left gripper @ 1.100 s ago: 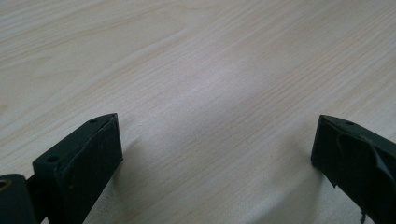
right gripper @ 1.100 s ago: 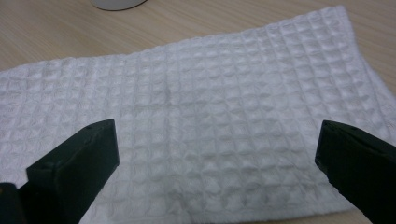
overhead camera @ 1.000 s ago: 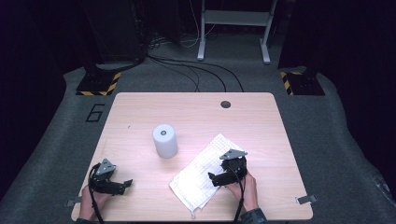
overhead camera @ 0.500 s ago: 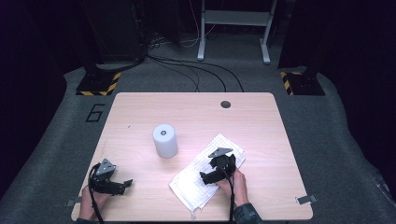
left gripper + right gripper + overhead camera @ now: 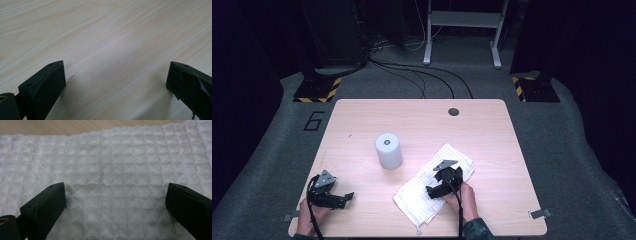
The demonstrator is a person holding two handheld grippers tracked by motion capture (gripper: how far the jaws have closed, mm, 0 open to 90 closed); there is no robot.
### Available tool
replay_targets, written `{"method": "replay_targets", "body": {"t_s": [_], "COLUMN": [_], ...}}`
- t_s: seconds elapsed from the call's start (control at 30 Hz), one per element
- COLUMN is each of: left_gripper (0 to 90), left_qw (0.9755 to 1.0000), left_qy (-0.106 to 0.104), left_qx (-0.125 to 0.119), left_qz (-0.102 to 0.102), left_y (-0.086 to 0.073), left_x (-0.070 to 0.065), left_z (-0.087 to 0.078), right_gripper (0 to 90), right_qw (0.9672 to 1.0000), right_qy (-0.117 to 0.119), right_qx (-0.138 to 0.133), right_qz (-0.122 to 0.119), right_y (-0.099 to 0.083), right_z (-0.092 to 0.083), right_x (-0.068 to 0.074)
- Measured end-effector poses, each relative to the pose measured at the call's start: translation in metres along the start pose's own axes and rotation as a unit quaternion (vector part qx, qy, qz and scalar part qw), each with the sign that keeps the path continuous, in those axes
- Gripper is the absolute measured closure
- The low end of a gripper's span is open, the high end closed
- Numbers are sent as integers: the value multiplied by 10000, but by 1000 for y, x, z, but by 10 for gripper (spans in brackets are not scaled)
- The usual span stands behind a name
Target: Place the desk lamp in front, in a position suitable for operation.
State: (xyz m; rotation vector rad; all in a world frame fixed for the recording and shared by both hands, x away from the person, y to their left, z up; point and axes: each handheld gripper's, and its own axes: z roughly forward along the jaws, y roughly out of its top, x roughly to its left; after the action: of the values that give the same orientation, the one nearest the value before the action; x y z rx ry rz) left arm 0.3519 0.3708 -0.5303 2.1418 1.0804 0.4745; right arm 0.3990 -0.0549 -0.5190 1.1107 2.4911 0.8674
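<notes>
A white waffle-weave towel (image 5: 419, 200) lies folded and slanted on the wooden table (image 5: 492, 140), right of centre near the front. My right gripper (image 5: 436, 189) rests low over the towel's middle, open, its jaws wide apart with the towel (image 5: 115, 167) spread flat beneath them. A white cylinder (image 5: 388, 150) stands upright to the left of the towel. My left gripper (image 5: 343, 198) sits at the table's front left, open, over bare wood (image 5: 110, 45) with nothing between its jaws.
A round dark hole (image 5: 453, 111) marks the table's far edge. Beyond the table lie floor cables (image 5: 422, 75), two yellow-and-black striped bases (image 5: 318, 90) and a white metal frame (image 5: 462, 30). Tape tabs stick out at the front corners.
My right gripper has shifted left and slightly toward the front along the towel, turning over its middle. The left gripper, the cylinder and the towel have stayed put.
</notes>
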Motion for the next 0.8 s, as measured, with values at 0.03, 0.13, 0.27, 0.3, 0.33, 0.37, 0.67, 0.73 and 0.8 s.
{"method": "replay_targets", "body": {"t_s": [0.03,0.13,0.27,0.3,0.33,0.37,0.67,0.73,0.8], "left_gripper": [23,23,25,25,27,27,32,33,34], "left_qw": [10000,10000,10000,10000,10000,10000,10000,10000,10000], "left_qy": [0,-2,16,30,27,27,35,35,34], "left_qx": [0,0,-20,-38,-23,-23,-49,-49,-45], "left_qz": [0,2,-3,6,20,20,-4,-2,-3], "left_y": [0,0,0,0,0,0,0,0,0], "left_x": [0,0,0,0,0,0,0,0,0], "left_z": [0,0,0,0,0,0,0,0,0], "right_gripper": [38,81,230,230,310,310,674,702,754], "right_qw": [10000,10000,9999,9999,9998,9998,9995,9995,9995], "right_qy": [0,-3,-26,-26,-44,-44,45,62,71], "right_qx": [0,-15,-109,-109,-167,-167,-304,-320,-315], "right_qz": [0,16,105,105,97,97,57,56,41], "right_y": [0,0,-1,-1,-2,-2,-3,-3,-4], "right_z": [0,-1,-6,-6,-7,-7,-11,-11,-12], "right_x": [0,0,-1,-1,-1,-1,0,1,2]}}
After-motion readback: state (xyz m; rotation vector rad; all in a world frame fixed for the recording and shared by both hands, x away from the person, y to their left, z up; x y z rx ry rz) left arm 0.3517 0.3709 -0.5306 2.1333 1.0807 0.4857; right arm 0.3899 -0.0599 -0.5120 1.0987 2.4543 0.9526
